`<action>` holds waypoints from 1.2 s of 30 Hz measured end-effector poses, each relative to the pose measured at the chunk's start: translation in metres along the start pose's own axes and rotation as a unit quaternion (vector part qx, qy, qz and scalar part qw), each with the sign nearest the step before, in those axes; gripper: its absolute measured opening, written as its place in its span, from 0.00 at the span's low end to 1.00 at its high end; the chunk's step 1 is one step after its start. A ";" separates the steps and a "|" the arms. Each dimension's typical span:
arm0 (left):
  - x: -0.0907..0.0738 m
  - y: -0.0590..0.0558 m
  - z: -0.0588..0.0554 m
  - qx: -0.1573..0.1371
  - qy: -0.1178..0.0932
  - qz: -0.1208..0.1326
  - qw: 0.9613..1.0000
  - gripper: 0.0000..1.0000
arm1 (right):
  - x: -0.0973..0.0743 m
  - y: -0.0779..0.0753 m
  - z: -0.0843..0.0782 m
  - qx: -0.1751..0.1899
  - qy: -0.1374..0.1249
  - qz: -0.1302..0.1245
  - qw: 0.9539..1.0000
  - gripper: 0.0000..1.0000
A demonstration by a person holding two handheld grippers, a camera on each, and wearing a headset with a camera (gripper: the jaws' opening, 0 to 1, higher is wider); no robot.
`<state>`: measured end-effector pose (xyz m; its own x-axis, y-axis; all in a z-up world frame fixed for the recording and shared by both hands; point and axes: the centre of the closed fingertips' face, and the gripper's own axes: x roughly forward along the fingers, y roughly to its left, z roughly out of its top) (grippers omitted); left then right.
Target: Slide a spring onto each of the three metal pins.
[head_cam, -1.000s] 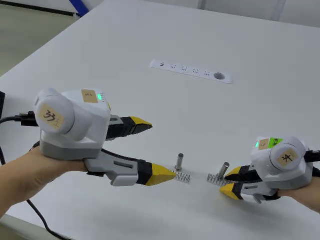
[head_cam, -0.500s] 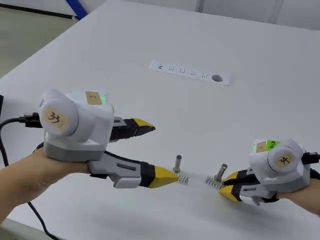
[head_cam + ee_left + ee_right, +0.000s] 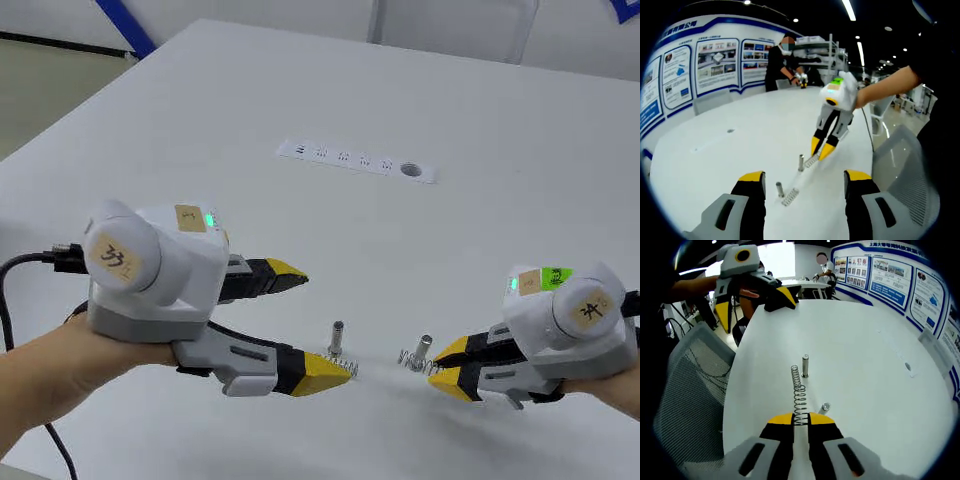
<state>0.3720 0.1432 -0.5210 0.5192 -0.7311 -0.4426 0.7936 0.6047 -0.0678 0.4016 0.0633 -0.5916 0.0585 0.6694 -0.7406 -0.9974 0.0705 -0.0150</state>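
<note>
The right gripper is pinching one end of the held spring, jaws closed down on its last coils, and the rest is sticking out straight ahead, low over the table. The free end is reaching toward the left pin and is passing just beside the right pin; both pins are standing upright. The left gripper is hovering with jaws spread wide, carrying nothing, and the loose spring is lying flat just beside the left pin, ahead of those jaws.

The springs are looking light and thin-wired, so they are probably going to bend sideways or flick out under a hard squeeze. Gripping across the coils near one end is seeming best, leaving the open end free to drop over a pin top. The pins are looking stiff but narrow-based, so a sideways nudge is risking tipping them; the spring is needing to come down along the pin's axis
</note>
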 end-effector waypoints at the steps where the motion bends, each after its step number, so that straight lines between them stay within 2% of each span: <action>1: 0.003 -0.003 0.000 0.003 0.001 -0.004 1.000 0.64 | -0.005 0.002 0.007 -0.009 -0.003 0.001 1.000 0.11; 6: 0.016 -0.016 0.003 0.012 0.006 -0.030 0.999 0.63 | -0.022 0.014 0.033 -0.052 -0.020 0.007 0.998 0.11; 11: 0.023 -0.025 0.008 0.021 0.003 -0.043 0.999 0.61 | -0.033 0.025 0.049 -0.073 -0.029 0.010 0.997 0.11; 15: 0.028 -0.031 0.013 0.023 -0.008 -0.051 0.998 0.57 | -0.036 0.033 0.053 -0.078 -0.034 0.012 0.996 0.11; 16: 0.029 -0.034 0.018 0.019 -0.023 -0.056 0.998 0.54 | -0.037 0.036 0.054 -0.080 -0.036 0.013 0.996 0.11; 18: 0.030 -0.037 0.022 0.011 -0.034 -0.063 0.997 0.45 | -0.038 0.040 0.056 -0.082 -0.039 0.016 0.996 0.11; 20: 0.032 -0.038 0.021 0.015 -0.031 -0.064 0.997 0.39 | -0.040 0.045 0.057 -0.090 -0.040 0.019 0.995 0.11; 22: 0.034 -0.041 0.017 0.021 -0.018 -0.069 0.997 0.38 | -0.042 0.047 0.059 -0.094 -0.043 0.021 0.994 0.11; 25: 0.033 -0.046 0.016 0.027 -0.016 -0.079 0.996 0.36 | -0.043 0.050 0.061 -0.099 -0.046 0.023 0.994 0.11; 32: 0.032 -0.051 0.017 0.034 -0.013 -0.090 0.995 0.15 | -0.043 0.052 0.062 -0.112 -0.040 0.026 0.993 0.11; 36: 0.031 -0.053 0.018 0.042 -0.007 -0.093 0.995 0.15 | -0.041 0.054 0.061 -0.114 -0.037 0.030 0.992 0.11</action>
<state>0.3515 0.0825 -0.5153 0.3646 -0.8326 -0.4169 0.8998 0.4302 -0.0723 0.3479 0.0842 -0.5212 -0.0068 0.7202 -0.6937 -0.9823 -0.1347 -0.1302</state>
